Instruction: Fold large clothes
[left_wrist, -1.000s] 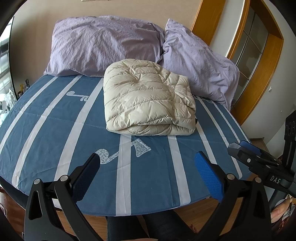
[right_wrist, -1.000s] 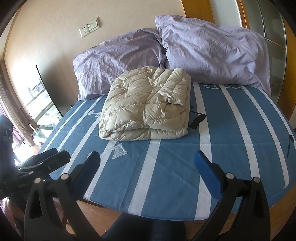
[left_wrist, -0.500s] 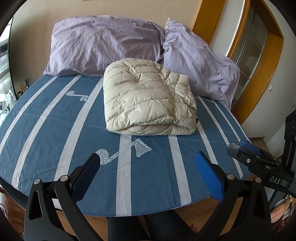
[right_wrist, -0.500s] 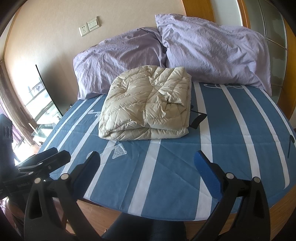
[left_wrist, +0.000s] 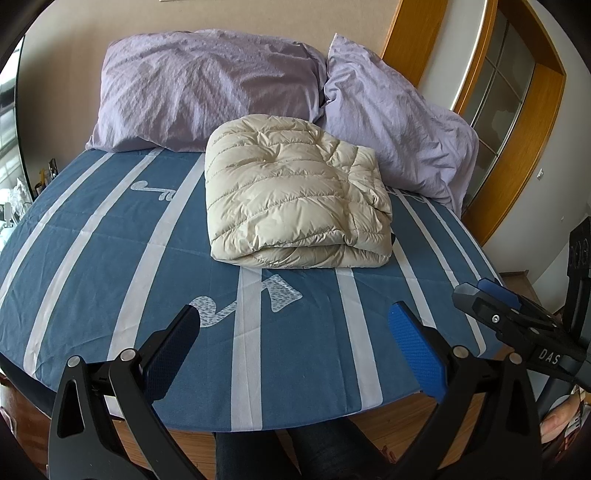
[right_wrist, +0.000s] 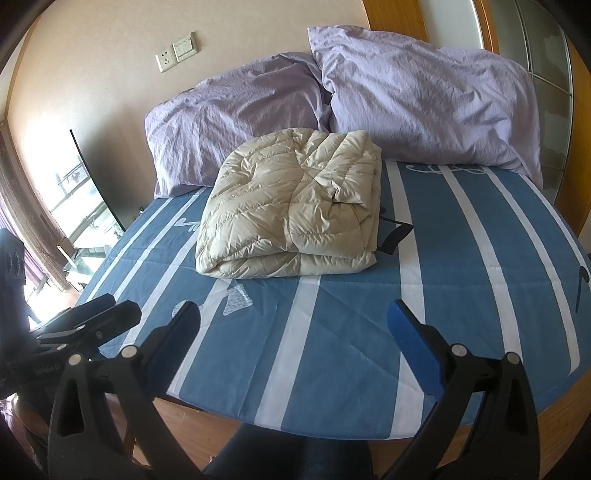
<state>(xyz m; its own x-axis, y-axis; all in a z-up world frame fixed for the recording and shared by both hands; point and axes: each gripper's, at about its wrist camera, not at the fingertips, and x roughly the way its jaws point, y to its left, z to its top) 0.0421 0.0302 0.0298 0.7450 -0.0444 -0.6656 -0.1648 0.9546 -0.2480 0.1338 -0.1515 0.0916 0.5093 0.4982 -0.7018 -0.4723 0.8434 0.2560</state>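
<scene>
A cream quilted down jacket (left_wrist: 295, 195) lies folded into a thick rectangle on the blue, white-striped bed sheet (left_wrist: 110, 258), just in front of the pillows. It also shows in the right wrist view (right_wrist: 295, 206), with a black strap (right_wrist: 397, 236) poking out at its right side. My left gripper (left_wrist: 295, 347) is open and empty, held back over the foot of the bed, well short of the jacket. My right gripper (right_wrist: 293, 343) is open and empty too, level with it; it shows from the side in the left wrist view (left_wrist: 517, 325).
Two lilac pillows (left_wrist: 207, 88) (left_wrist: 399, 122) lean against the wall behind the jacket. A wooden door frame (left_wrist: 517, 122) stands to the right of the bed. A dark screen and window (right_wrist: 92, 184) are at the left. My legs (left_wrist: 280, 454) are at the bed's foot.
Almost nothing. Both grippers stay open and hold their places at the foot of the bed; the views shift only slightly. The jacket has not moved.
</scene>
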